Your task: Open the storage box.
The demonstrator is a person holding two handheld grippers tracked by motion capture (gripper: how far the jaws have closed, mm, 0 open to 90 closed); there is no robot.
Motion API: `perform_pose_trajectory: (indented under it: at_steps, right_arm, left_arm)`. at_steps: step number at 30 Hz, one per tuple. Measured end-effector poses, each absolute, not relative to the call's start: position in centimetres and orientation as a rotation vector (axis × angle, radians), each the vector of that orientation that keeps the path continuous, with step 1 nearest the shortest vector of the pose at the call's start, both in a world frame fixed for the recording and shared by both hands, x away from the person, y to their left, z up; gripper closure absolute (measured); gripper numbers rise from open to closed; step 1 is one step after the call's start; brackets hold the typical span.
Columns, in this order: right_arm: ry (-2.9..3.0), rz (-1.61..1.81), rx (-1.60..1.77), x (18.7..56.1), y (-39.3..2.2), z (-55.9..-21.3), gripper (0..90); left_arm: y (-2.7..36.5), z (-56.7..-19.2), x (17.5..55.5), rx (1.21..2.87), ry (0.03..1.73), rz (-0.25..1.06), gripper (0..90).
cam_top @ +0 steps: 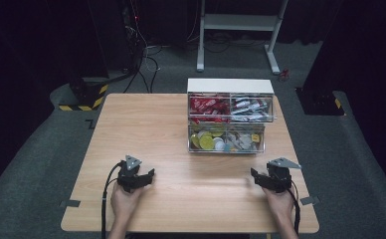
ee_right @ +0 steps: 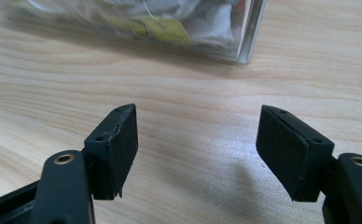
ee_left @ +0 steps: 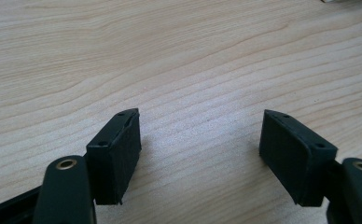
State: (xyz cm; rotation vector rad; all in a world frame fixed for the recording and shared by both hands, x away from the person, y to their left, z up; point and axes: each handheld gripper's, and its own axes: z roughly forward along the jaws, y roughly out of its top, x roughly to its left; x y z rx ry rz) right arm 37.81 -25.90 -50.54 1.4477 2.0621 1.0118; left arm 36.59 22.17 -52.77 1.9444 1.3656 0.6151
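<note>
Left tool (ee_left: 200,135) gaping, empty | right tool (ee_right: 197,133) gaping, empty, facing organizer (ee_right: 244,32)

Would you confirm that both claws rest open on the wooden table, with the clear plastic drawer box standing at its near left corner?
Not quite: the clear plastic drawer box stands at the far right of the wooden table, as the high view shows. The left claw and right claw are open.

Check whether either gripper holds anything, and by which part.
Nothing is held: the left gripper and right gripper both stand open over bare table.
</note>
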Motion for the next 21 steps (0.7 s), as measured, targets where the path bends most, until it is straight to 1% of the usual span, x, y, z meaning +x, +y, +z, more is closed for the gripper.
perform_pose_trajectory:
  at_steps: [3, 7, 16, 21]
  right_arm:
    - [2.078, 1.04, 1.437, 37.5, -26.1, -50.0, 27.1]
    - [2.11, 1.047, 1.409, 37.3, -25.8, -49.4, 26.5]
    - [2.189, 1.111, 1.297, 36.9, -24.6, -48.1, 17.6]
    - [2.213, 1.134, 1.25, 36.7, -24.2, -47.2, 15.8]
  left_arm:
    - [22.2, -52.8, 36.6, 1.946, 1.364, 0.618, 29.6]
    - [22.2, -52.8, 36.6, 1.945, 1.365, 0.616, 29.6]
    - [22.2, -52.8, 36.6, 1.943, 1.366, 0.615, 29.4]
    - [22.2, -52.8, 36.6, 1.944, 1.365, 0.615, 29.4]
